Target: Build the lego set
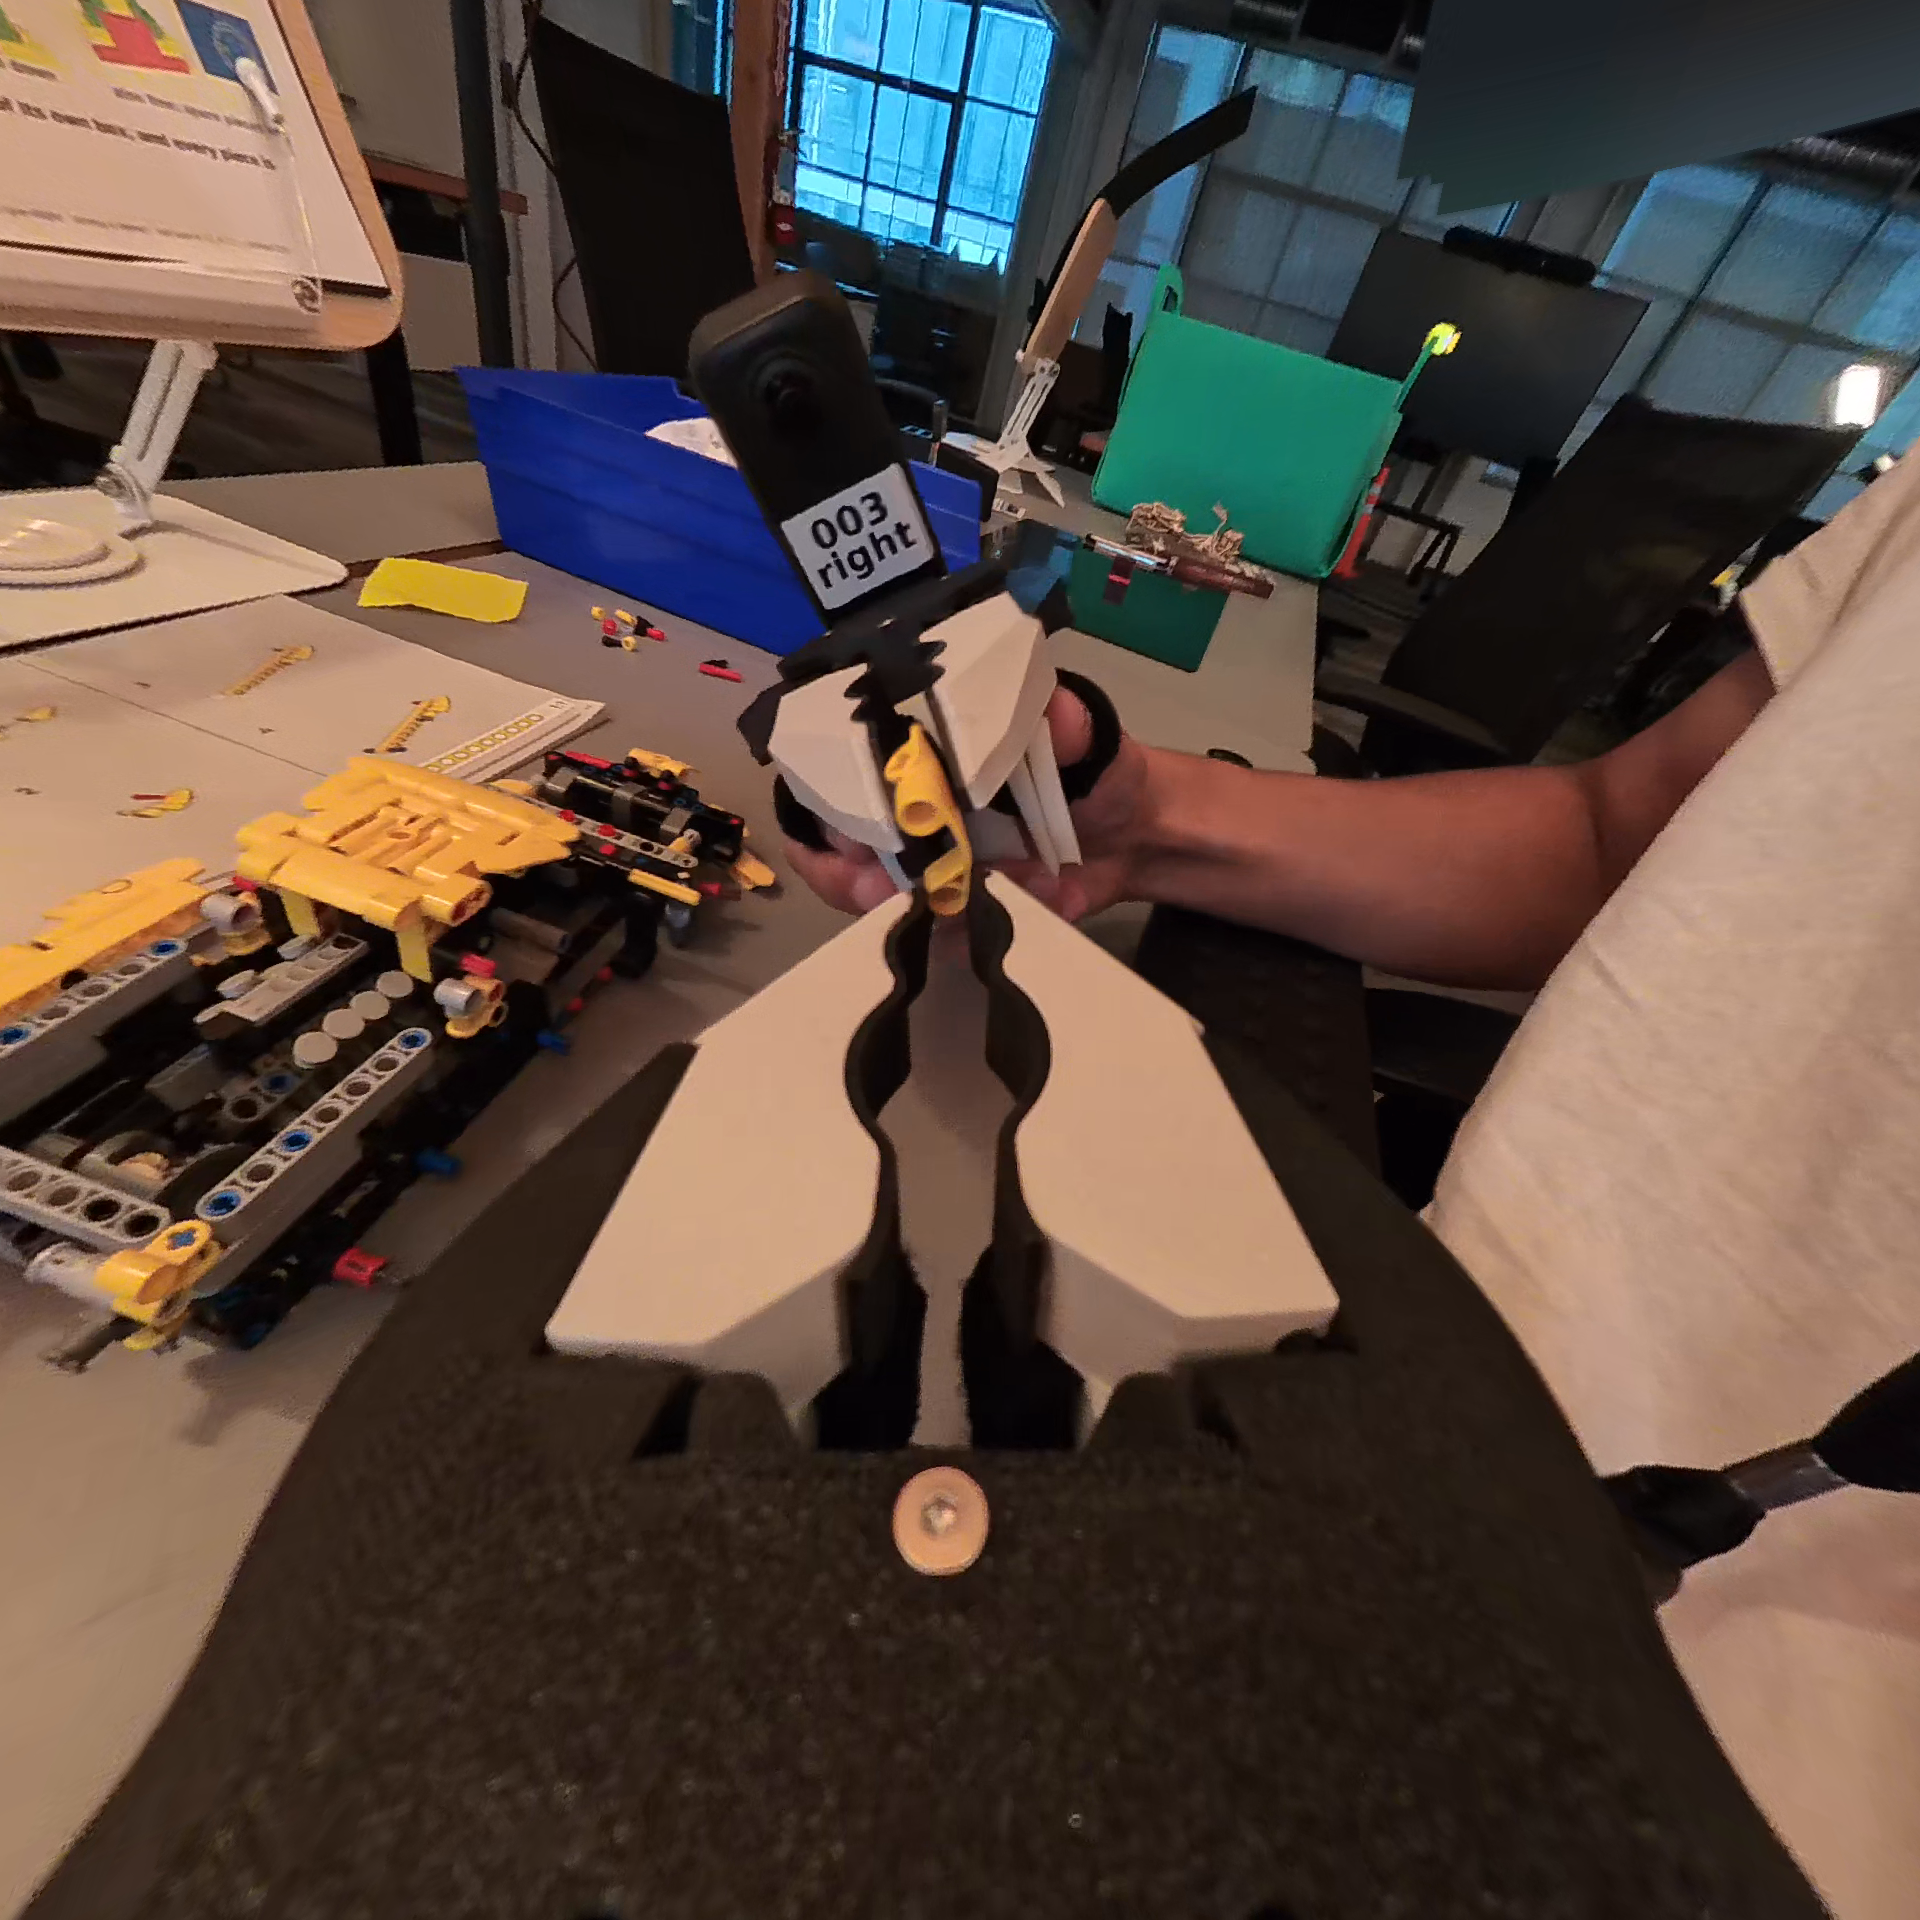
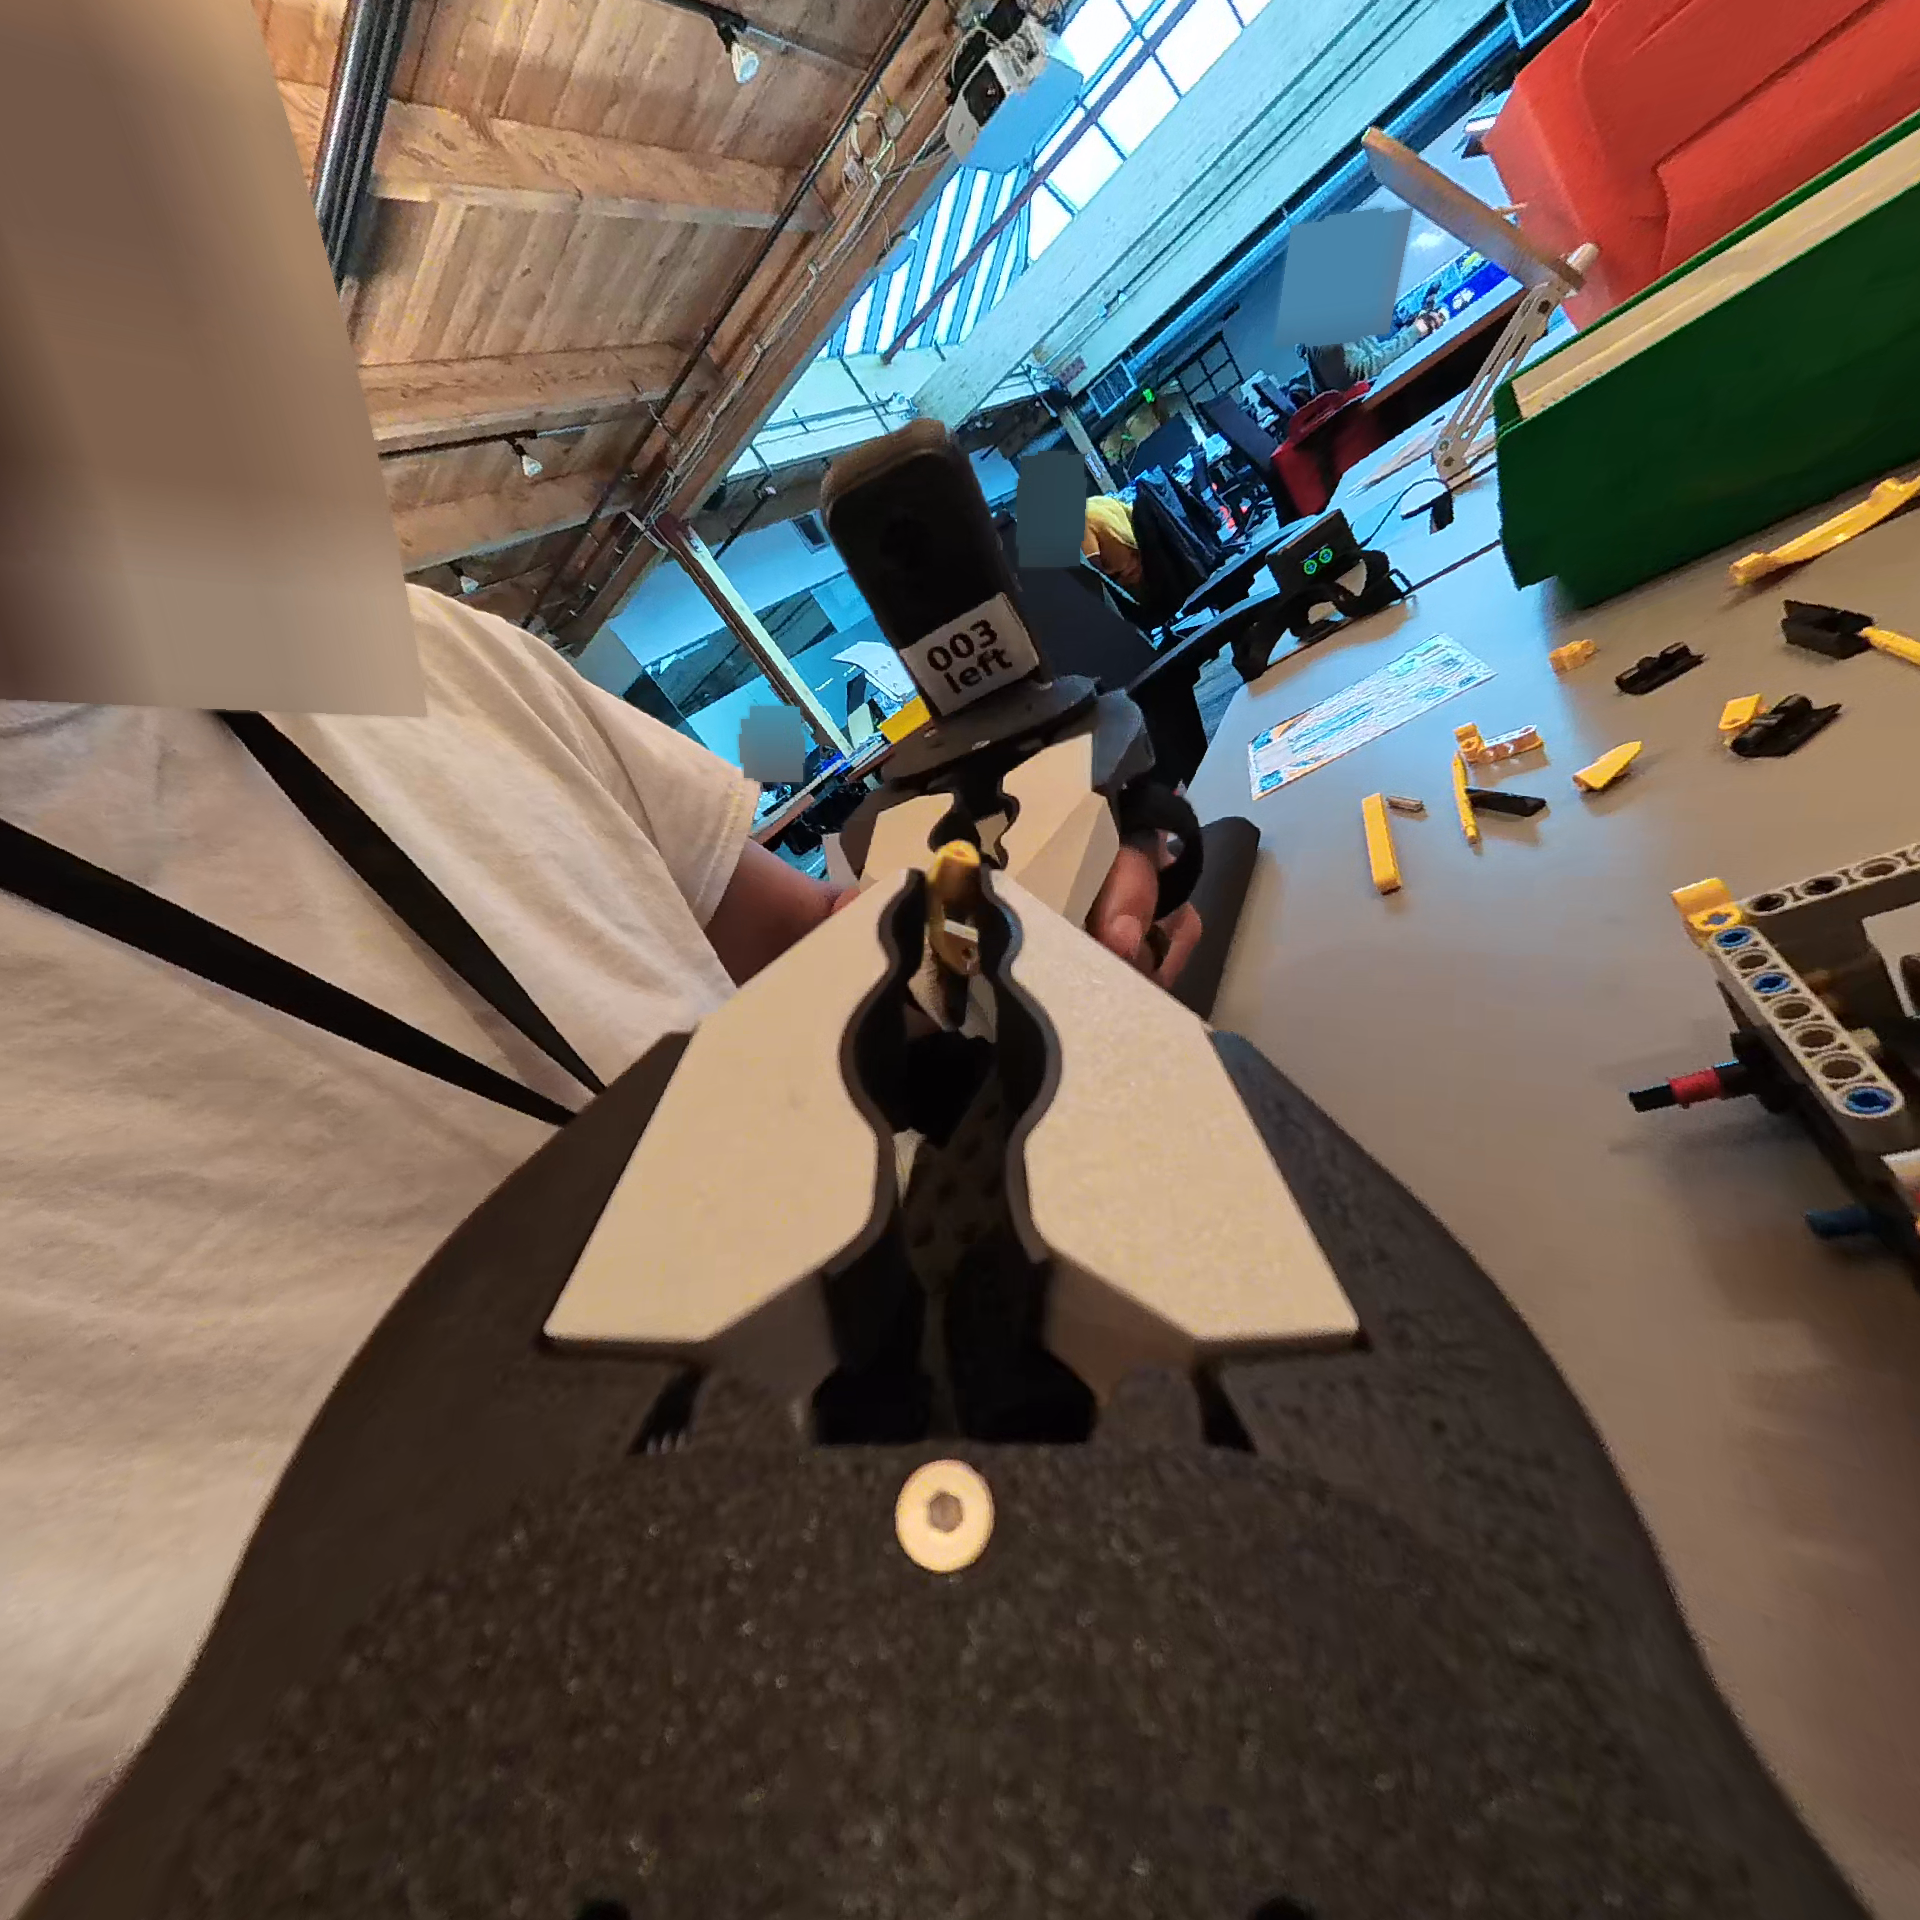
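My left gripper (image 1: 948,902) and my right gripper (image 2: 951,896) face each other tip to tip above the table's front edge. A small yellow lego connector (image 1: 923,805) sits between the right gripper's fingers, and its lower end reaches between my left fingertips. In the right wrist view the same yellow piece (image 2: 954,883) is pinched at my right fingertips, with the left gripper (image 2: 966,826) closed on its far end. The partly built yellow, grey and black lego vehicle (image 1: 312,987) lies on the table to the left; its grey beam end also shows in the right wrist view (image 2: 1813,1003).
A blue bin (image 1: 623,499), a green bag (image 1: 1247,447), an open instruction booklet (image 1: 312,707) and a board on a stand (image 1: 156,156) stand beyond the model. Loose yellow and black parts (image 2: 1382,831), a leaflet (image 2: 1371,707) and a green box (image 2: 1714,436) lie on the table. The person's torso is close by. My two grippers' fingertips are within a few centimetres of each other.
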### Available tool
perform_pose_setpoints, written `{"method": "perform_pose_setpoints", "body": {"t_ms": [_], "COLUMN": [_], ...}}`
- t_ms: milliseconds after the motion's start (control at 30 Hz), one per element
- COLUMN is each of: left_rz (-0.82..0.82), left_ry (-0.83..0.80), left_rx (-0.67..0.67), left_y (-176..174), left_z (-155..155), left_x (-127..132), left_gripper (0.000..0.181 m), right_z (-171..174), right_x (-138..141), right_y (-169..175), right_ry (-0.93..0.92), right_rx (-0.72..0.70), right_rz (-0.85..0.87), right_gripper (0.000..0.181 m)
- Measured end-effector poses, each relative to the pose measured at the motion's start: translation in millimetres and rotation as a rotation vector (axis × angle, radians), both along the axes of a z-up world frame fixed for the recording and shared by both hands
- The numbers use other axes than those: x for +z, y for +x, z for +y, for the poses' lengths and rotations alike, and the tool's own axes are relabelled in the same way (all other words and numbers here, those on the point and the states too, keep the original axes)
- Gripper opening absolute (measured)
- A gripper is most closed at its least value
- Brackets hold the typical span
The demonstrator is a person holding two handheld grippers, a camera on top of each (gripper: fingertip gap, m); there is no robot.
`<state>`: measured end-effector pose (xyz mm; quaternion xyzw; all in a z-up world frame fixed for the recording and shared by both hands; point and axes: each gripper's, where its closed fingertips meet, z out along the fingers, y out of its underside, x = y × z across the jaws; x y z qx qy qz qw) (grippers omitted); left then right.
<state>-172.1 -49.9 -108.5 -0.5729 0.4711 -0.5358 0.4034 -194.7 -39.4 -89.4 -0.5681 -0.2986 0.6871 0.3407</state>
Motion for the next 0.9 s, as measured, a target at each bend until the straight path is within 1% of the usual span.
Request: {"method": "perform_pose_setpoints", "body": {"t_ms": [200,433,567,767,833,867,900], "left_rz": [0.008,0.020,0.023,0.082,0.123,0.161,0.220], "left_ry": [-0.006,-0.036,-0.043,0.026,0.110,0.161,0.206], "left_rx": [-0.010,-0.053,-0.061,-0.039,-0.006,0.003,0.003], "left_y": [3,3,1,-1,-5,-11,-17], "left_z": [-3,-8,-7,-5,0,2,4], "left_x": [0,-2,-2,-8,-13,-19,-28], "left_gripper": [0.006,0.006,0.006,0.006,0.006,0.013,0.029], "right_z": [-1,-5,-4,-3,-3,-3,-1], "right_x": [0,-2,-1,-4,-8,-11,-13], "right_y": [-1,-6,-5,-5,-5,-5,-3], "right_ry": [-0.014,-0.031,-0.033,-0.052,-0.019,0.015,0.042], "right_rx": [0.012,0.044,0.037,0.042,0.020,0.001,-0.026], "right_rz": [0.007,-0.003,0.002,-0.011,-0.050,-0.082,-0.111], "right_gripper": [0.008,0.010,0.010,0.008,0.006,0.006,0.005]}}
